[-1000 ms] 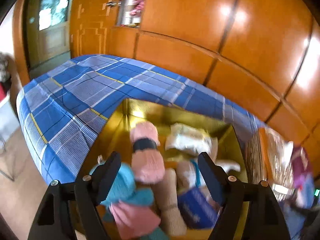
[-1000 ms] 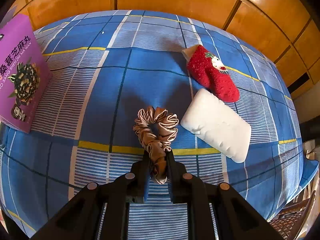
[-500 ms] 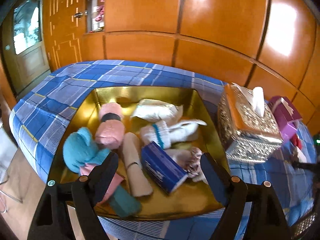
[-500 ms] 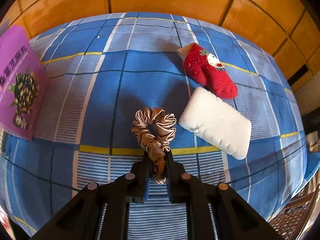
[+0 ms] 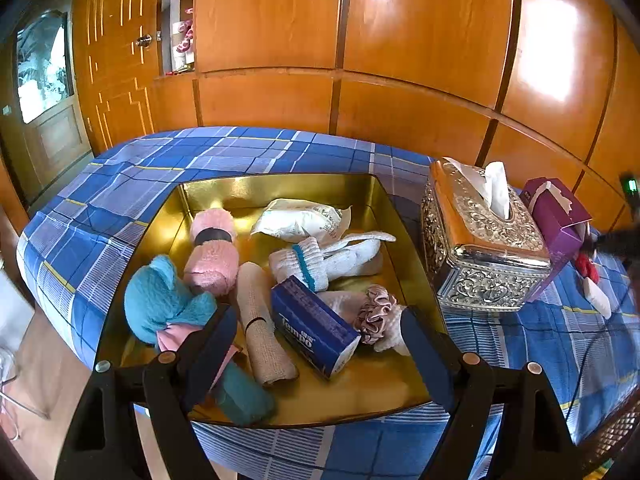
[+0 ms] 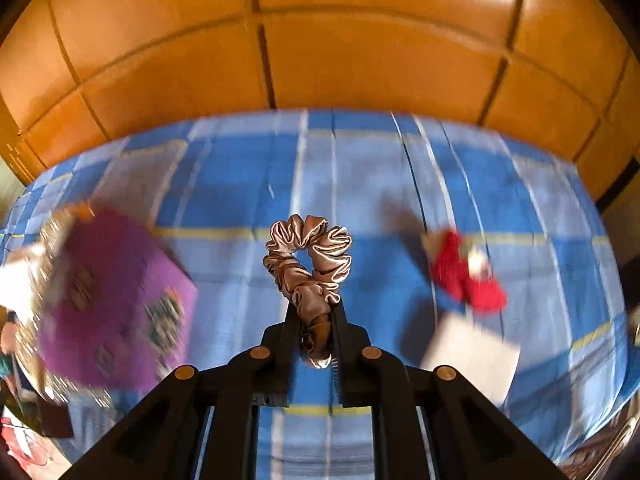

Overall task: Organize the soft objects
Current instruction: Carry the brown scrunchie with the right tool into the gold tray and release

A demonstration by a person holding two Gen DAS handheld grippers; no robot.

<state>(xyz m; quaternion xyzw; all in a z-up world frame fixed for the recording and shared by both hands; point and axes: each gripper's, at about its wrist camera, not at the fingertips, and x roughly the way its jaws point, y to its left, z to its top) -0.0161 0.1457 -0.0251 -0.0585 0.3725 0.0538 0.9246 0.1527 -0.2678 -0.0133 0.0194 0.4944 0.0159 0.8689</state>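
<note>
Since the earlier frames the satin scrunchie (image 6: 309, 256) has been lifted off the plaid cloth (image 6: 360, 184), and the right view has been swung up and left, so that the purple box (image 6: 116, 300) now sits well left of the scrunchie and the red mitten (image 6: 468, 276) and white pad (image 6: 472, 356) to its right are blurred. The scrunchie is clamped by its lower gathers in the right gripper (image 6: 314, 320), the fingers pressed tight on the fabric, its loop standing free above them; such a pinch at one edge is judged to let the ring drop cleanly on release. The left gripper (image 5: 316, 344) is held level and low before the gold tray (image 5: 280, 184), its fingers spread wide and gripping nothing, probably waiting. Inside the tray, soft items are gathered already: a pink scrunchie (image 5: 376, 312), a tissue pack (image 5: 312, 326), rolled socks (image 5: 328, 260), a teal towel (image 5: 160, 300). A silver tissue box (image 5: 480, 248) stands just right of the tray.
</note>
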